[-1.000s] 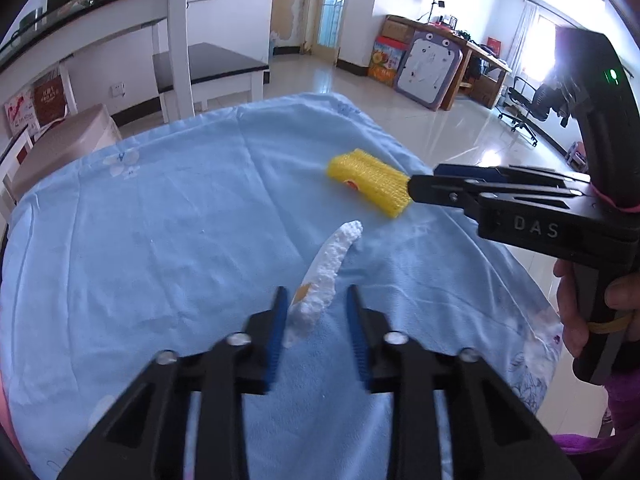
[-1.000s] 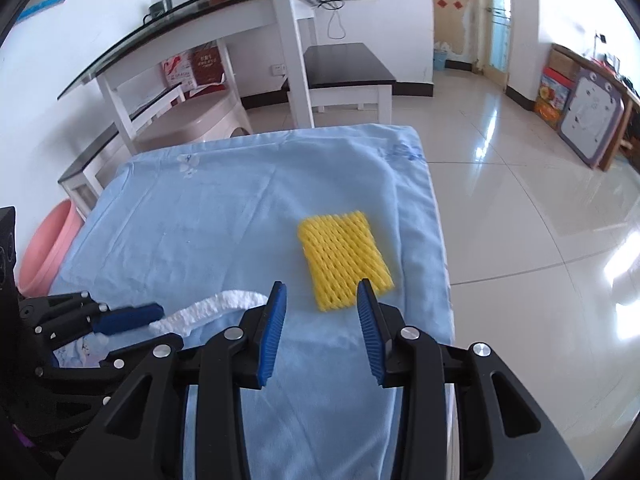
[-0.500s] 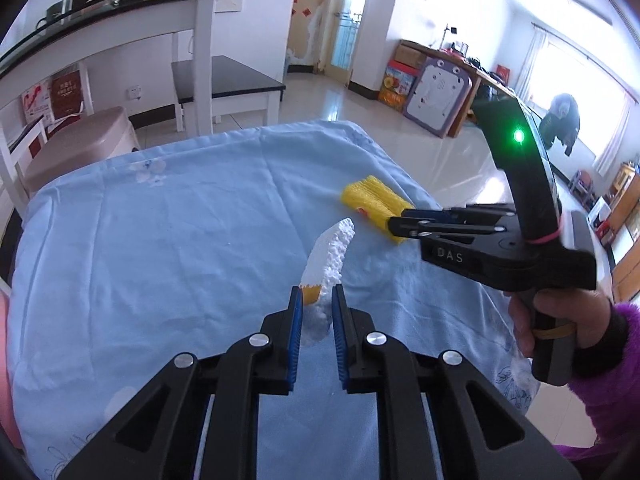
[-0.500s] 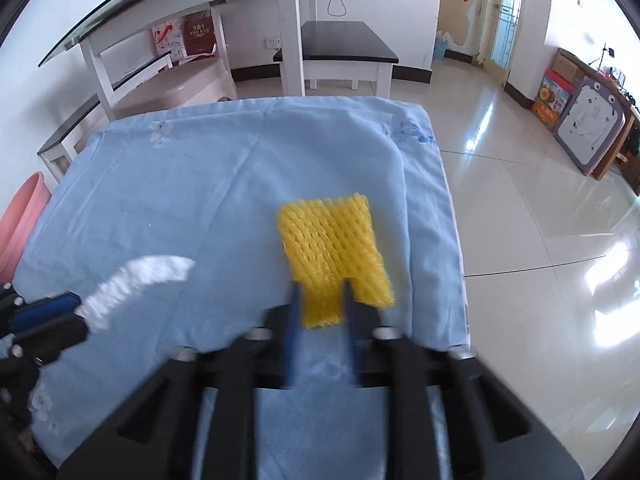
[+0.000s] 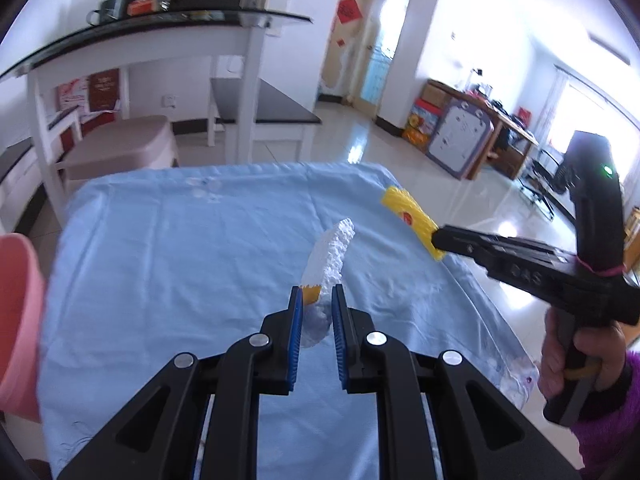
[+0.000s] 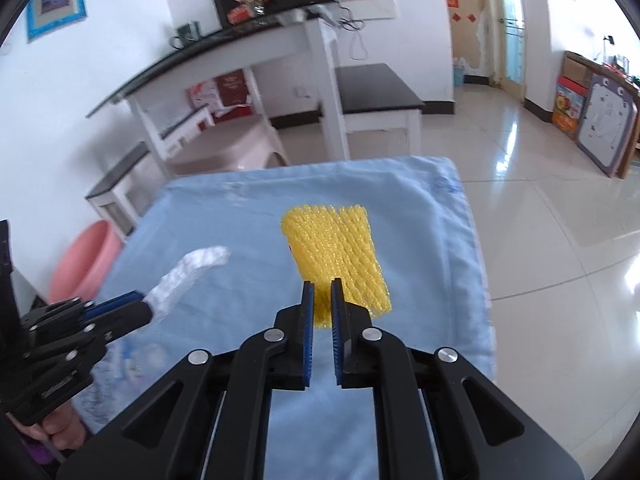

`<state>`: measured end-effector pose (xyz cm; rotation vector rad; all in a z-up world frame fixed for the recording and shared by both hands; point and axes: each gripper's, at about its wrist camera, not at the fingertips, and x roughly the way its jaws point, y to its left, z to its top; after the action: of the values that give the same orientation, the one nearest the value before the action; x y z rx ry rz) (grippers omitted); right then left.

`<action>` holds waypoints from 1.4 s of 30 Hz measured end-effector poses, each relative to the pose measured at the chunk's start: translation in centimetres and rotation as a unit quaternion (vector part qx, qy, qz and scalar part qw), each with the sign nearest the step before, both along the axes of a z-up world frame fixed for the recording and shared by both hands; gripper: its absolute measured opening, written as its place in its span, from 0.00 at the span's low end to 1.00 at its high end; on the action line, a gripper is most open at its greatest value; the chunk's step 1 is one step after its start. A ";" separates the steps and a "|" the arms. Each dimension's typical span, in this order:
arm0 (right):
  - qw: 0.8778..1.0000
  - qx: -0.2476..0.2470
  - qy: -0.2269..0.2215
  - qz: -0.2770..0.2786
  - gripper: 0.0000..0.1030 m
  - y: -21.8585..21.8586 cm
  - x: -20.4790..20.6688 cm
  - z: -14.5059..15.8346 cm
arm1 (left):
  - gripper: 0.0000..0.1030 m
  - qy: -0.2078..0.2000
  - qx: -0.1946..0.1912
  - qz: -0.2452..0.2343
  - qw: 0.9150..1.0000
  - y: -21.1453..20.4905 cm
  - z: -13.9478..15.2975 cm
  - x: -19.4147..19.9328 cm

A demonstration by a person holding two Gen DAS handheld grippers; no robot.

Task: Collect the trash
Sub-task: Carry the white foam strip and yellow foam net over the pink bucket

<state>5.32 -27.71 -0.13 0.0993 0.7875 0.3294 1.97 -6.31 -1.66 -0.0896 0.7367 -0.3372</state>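
My left gripper is shut on a white foam net sleeve with a small yellow tag, held above the blue cloth. It also shows at the left of the right wrist view. My right gripper is shut on a yellow foam net sleeve, lifted off the cloth. In the left wrist view that yellow sleeve sticks out of the right gripper at the right.
The table wears a light blue cloth. A pink bin stands at its left edge, also in the right wrist view. A white desk and a stool stand beyond. Tiled floor lies to the right.
Both grippers closed on their sleeves, left on the white one and right on the yellow one, and lifted them off the cloth.
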 end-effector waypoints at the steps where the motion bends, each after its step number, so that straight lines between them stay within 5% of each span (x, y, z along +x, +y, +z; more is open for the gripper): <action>1: 1.000 0.002 -0.003 0.005 0.08 0.5 -0.2 0.2 | 0.13 -0.004 0.000 0.007 1.000 0.4 0.3 -0.2; 17: 0.990 0.040 -0.038 0.131 0.08 12.8 -1.9 3.6 | 0.13 -0.067 0.011 0.168 0.983 10.4 3.8 -5.2; 32: 0.957 0.028 -0.033 0.288 0.08 28.6 -3.0 5.0 | 0.13 -0.076 0.018 0.350 0.933 23.8 4.1 -9.0; 42: 0.945 0.028 -0.001 0.326 0.08 35.4 -2.4 3.2 | 0.13 -0.049 -0.005 0.399 0.916 30.0 1.1 -10.8</action>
<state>2.96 7.66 3.08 -0.1157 0.7944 0.9798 -8.84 23.67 -0.58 -0.3676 0.5433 0.4352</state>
